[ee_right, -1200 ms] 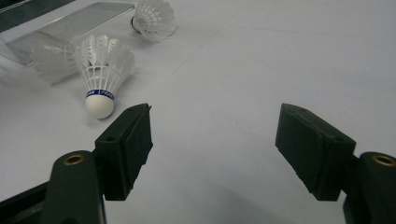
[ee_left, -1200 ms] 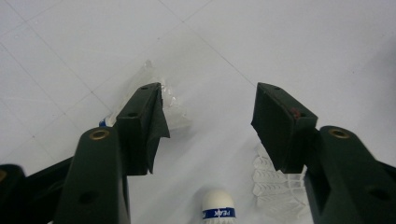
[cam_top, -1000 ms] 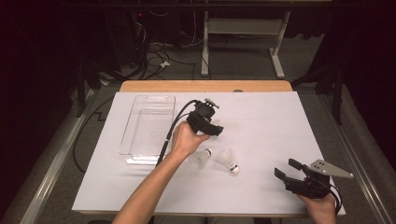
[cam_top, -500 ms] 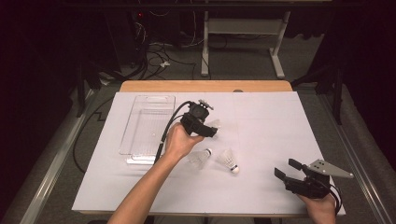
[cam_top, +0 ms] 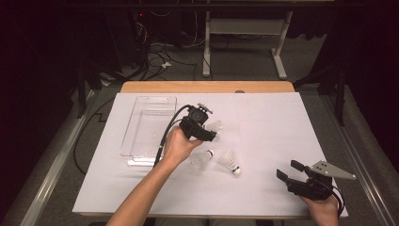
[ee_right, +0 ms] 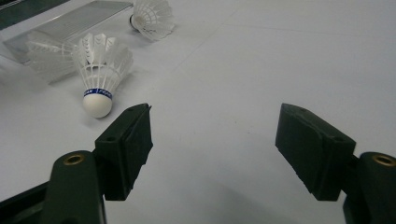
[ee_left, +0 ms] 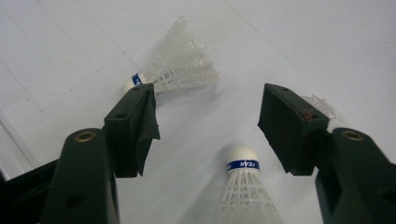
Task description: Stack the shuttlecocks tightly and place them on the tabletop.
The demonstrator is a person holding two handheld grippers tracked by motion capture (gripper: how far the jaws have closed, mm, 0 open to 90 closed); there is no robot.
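Between the wide-open, empty fingers of the left gripper, a shuttlecock lies on the table beside the clear tray. Reaching seems under way; next, lower and close. Right gripper rests open, empty.

Left tool hides part of the far shuttlecock.

The right tongs stand wide apart above the white surface, with nothing between the jaws. Just beyond the left jaw a shuttlecock lies with its white cork towards the camera and a blue band behind it. Farther off, a second shuttlecock lies beside a clear tray.
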